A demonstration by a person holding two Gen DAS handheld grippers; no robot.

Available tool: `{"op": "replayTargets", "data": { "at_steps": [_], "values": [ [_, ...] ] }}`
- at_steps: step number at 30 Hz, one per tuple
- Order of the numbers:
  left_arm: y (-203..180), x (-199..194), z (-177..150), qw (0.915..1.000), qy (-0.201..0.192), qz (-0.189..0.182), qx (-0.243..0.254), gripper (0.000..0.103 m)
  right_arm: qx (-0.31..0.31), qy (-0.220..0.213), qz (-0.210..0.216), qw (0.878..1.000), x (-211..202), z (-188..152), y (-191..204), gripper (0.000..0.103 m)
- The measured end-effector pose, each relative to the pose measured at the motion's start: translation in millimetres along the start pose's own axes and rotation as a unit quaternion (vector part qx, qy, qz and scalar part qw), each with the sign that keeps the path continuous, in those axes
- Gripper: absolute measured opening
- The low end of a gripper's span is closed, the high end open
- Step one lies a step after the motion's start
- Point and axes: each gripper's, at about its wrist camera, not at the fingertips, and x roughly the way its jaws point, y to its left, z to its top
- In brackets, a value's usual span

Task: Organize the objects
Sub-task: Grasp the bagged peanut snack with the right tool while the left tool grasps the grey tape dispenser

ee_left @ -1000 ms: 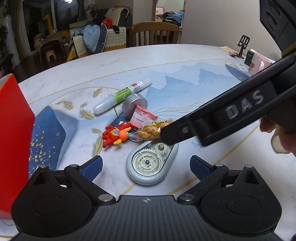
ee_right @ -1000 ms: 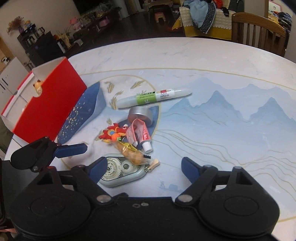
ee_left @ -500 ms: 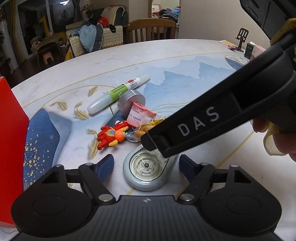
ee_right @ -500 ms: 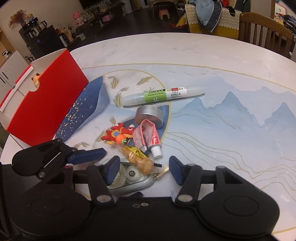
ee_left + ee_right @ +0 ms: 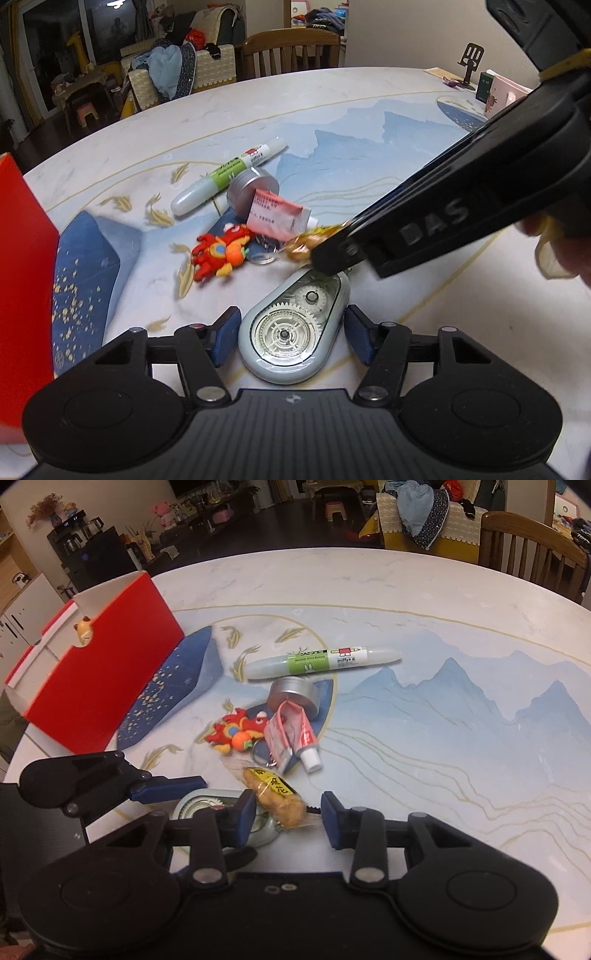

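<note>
The right tool [image 5: 288,818] has just been closing; a snack packet [image 5: 275,797] lies between its blue pads, the left pad against it, the right just clear. Under the packet rests a correction tape dispenser [image 5: 207,801], with the left tool [image 5: 168,788] beside it. On the counter [image 5: 406,602] lie a marker [image 5: 321,659], a tin [image 5: 293,694], a tube [image 5: 293,734], a plush keychain [image 5: 236,733] and a red box [image 5: 99,679]

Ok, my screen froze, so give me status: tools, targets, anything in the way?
Left tool just closing around tape dispenser, grip unconfirmed. Right tool just closing, snack packet between, not gripped. Snack packet sits at dispenser's tip; right tool crosses over it.
</note>
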Motion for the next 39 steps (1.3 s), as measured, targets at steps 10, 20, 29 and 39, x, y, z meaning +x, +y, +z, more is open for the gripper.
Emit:
{"op": "replayTargets", "data": {
  "at_steps": [10, 20, 29, 39],
  "values": [
    [10.6, -29.4, -22.7, 0.9989, 0.006, 0.001, -0.046, 0.060, 0.030, -0.013, 0.017, 0.999, -36.4, -27.4, 1.0, 0.038],
    [27.6, -78.4, -30.5, 0.9949, -0.023, 0.000, -0.098, 0.060, 0.036, -0.039, 0.014, 0.999, -71.3, -40.1, 23.0, 0.038],
    [56.2, -125.4, -30.2, 0.9918, -0.058, 0.009, -0.113, 0.060, 0.007, -0.069, 0.005, 0.998, -96.5, -31.3, 57.1, 0.038],
    [106.0, -171.1, -29.0, 0.9867, -0.102, 0.018, -0.125, 0.060, -0.017, -0.084, 0.001, 0.996, -101.1, -8.0, 106.5, 0.038]
  ]
}}
